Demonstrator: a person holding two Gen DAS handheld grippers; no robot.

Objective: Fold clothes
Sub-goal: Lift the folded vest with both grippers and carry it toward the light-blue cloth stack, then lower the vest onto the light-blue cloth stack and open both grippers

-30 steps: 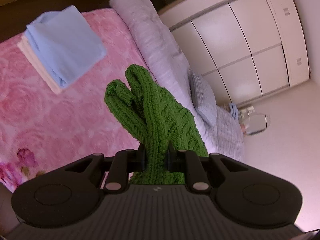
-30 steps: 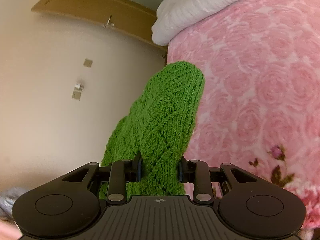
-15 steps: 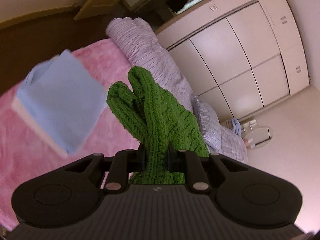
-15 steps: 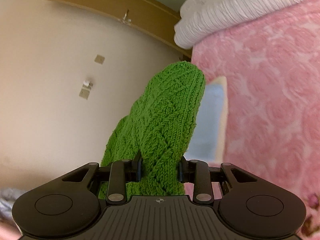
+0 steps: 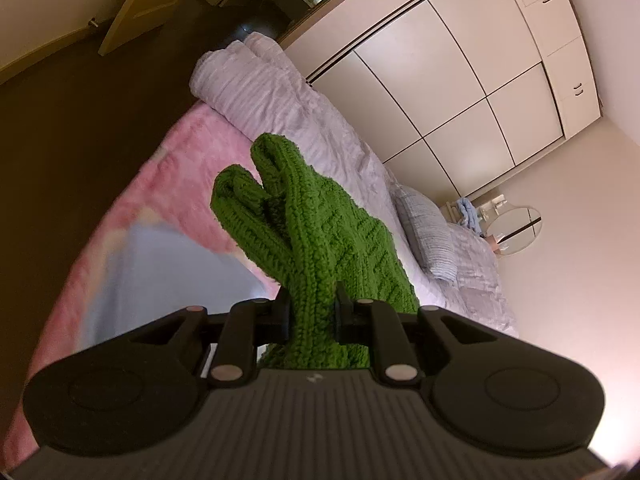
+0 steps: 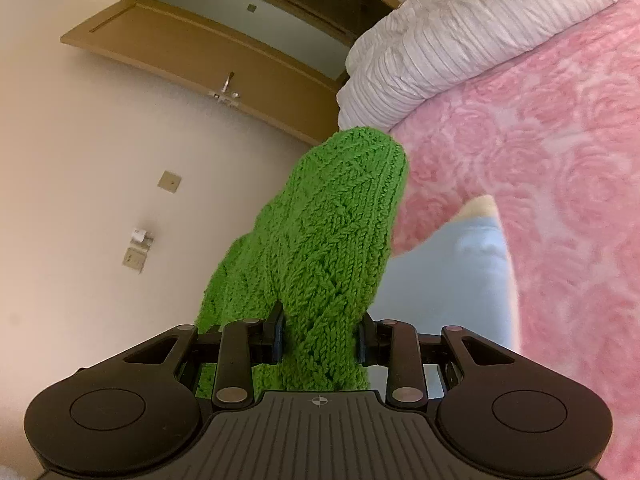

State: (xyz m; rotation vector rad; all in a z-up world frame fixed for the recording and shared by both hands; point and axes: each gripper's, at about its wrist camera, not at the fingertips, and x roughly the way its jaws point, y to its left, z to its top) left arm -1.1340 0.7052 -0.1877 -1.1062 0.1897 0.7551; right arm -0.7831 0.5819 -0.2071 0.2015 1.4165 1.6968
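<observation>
Green cable-knit garment (image 5: 320,248) pinched in both claws at once, bunched and standing up above the fingers, held off the bed. In the left wrist view, left gripper (image 5: 313,314) clenched on a narrow gathered fold of it, pads pressed into the wool, two rounded lobes of knit rising past the tips. In the right wrist view, right gripper (image 6: 320,336) clamped on a thicker wad of the same green knit (image 6: 332,248), jaws set wider apart, the rest of the fabric hanging down to the left of the fingers.

No readable writing, brand or label anywhere; only a small crosshair mark on each gripper body. No containers in sight.

Below and behind the garment, a pink rose-patterned blanket (image 6: 560,168) over the bed. On it, a blurred pale blue folded cloth (image 5: 160,264), seen also just beside the knit in the right wrist view (image 6: 460,280), with a cream edge showing at its far corner. Farther up the bed, a rolled white ribbed quilt (image 5: 272,92). Beyond that, a grey pillow (image 5: 428,232), pale wardrobe doors (image 5: 460,80) and a round mirror (image 5: 516,230).
</observation>
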